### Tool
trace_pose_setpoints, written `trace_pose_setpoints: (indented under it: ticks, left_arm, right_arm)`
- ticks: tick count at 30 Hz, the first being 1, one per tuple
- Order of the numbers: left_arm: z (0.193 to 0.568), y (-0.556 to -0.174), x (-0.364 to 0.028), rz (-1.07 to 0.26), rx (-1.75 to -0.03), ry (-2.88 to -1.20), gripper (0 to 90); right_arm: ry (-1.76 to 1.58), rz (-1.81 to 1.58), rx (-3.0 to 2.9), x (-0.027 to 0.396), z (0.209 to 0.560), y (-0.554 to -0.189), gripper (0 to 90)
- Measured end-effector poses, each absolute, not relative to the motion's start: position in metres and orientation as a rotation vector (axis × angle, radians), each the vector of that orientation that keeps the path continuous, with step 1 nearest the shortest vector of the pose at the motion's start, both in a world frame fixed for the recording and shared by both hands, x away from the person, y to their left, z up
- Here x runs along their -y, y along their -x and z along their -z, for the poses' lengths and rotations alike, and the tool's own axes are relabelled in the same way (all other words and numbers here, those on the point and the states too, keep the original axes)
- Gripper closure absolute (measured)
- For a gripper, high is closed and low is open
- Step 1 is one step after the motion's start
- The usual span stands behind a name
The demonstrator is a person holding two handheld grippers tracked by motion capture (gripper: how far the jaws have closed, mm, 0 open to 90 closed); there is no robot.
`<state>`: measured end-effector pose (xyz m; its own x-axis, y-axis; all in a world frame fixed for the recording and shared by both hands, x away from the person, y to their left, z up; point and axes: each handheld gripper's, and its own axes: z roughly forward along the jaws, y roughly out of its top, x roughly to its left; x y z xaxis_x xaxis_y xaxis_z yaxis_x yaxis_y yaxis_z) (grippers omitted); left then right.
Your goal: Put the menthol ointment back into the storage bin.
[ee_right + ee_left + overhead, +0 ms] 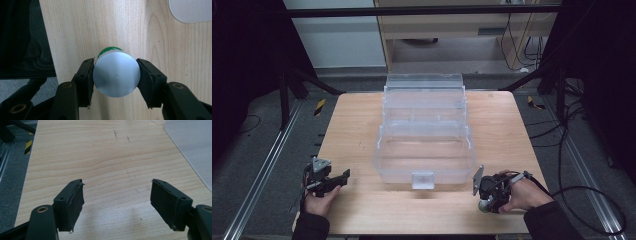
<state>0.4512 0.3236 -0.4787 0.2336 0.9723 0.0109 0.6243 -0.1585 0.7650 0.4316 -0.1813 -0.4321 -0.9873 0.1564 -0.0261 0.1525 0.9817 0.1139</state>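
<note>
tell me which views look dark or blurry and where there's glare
High view: soft and dim, black surroundings, the clear box hazy. Left gripper view: sharp wood grain on the table, evenly lit. Right gripper view: the round cap in the right hand-held gripper shows a pale sheen.

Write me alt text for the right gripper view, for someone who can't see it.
Two black jaws of the right gripper clamp a small round container from both sides; its flat silver end faces the camera and a bit of green shows behind it. Below it is a light wooden table, with a corner of a clear plastic box at the upper right.
</note>
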Motion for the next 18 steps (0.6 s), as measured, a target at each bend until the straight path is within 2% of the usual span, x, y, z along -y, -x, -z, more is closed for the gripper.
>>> trace_pose_setpoints:
  ticks: [11,18]
  left_arm:
    - [0.479,-0.452,-0.323,-0.688,-1.472,-1.871,26.2]
    - [0.479,-0.453,-0.323,-0.688,-1.469,-1.873,26.3]
  right_arm:
    - [-0.306,-0.168,-3.091,0.182,0.431,-0.435,50.5]
    - [-0.349,-0.191,-3.078,0.185,0.417,-0.437,50.6]
